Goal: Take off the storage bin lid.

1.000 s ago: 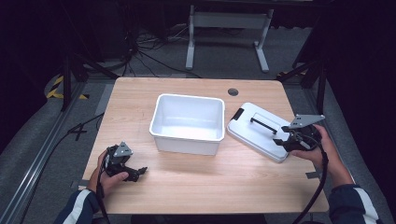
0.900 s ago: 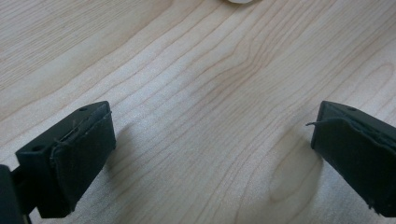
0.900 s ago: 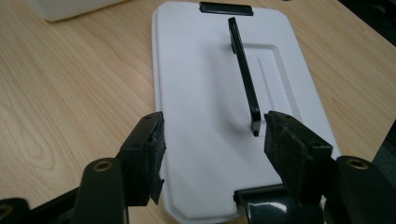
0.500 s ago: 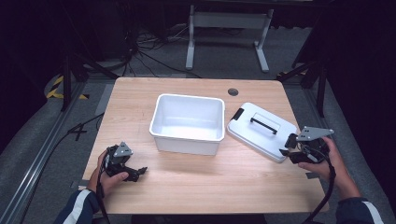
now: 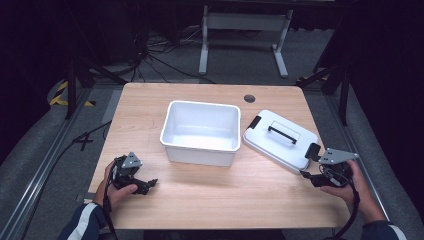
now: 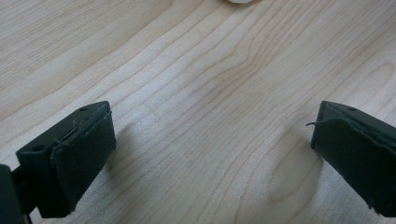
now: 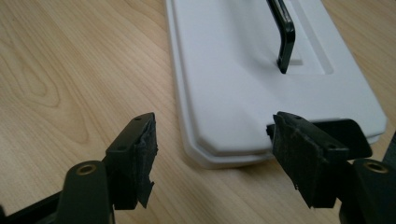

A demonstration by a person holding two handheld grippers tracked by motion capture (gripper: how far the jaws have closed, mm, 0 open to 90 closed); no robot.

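Observation:
A white open bin (image 5: 201,131) stands in the middle of the wooden table (image 5: 210,200). To its right lies the bin's white lid (image 5: 280,140) (image 7: 261,79), flat, with a black handle (image 5: 282,134) (image 7: 285,35) on top and black clips at its ends. My right gripper (image 5: 306,176) (image 7: 215,149) is open just off the lid's near corner, jaws empty. Near the table's front left, my left gripper (image 5: 150,184) (image 6: 210,154) rests open over bare wood, holding nothing.
A round cable hole (image 5: 249,98) sits near the table's far edge. Beyond the table stand a white frame (image 5: 242,30) and dark floor cables (image 5: 150,50). A metal rail (image 5: 40,175) runs along the floor at the left.
My right gripper has drawn back from over the lid toward the near right edge of the table and now sits just off the lid's corner. The left gripper has stayed put.

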